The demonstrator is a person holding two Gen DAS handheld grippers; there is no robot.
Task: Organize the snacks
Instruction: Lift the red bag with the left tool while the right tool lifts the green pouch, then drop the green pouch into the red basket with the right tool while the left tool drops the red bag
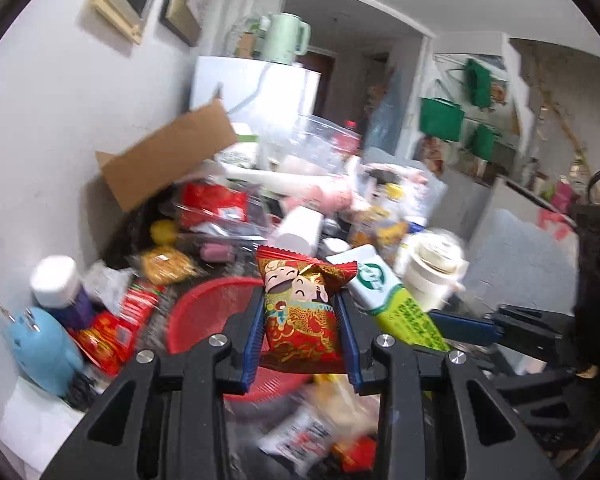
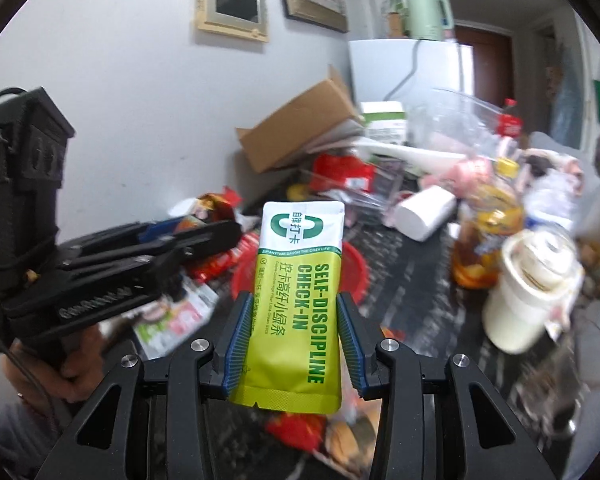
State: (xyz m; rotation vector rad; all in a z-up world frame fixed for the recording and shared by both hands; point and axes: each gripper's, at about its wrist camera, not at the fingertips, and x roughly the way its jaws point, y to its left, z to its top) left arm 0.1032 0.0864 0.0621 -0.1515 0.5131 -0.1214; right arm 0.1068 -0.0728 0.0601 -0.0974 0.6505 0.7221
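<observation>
Carrying two snacks above the cluttered table: the left gripper [image 1: 302, 320] pinches a red packet [image 1: 300, 316], the right gripper [image 2: 296, 336] a green sachet [image 2: 298, 300]; next, each likely needs lowering into the red basket [image 1: 204, 312] just below, then releasing

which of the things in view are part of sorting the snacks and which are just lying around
Part of the job:
- red foil snack packet with cartoon figures, held in the left gripper
- green and white snack sachet, held in the right gripper
- red plastic basket

Just lying about:
- brown cardboard box
- pale green kettle
- blue plug adapter
</observation>
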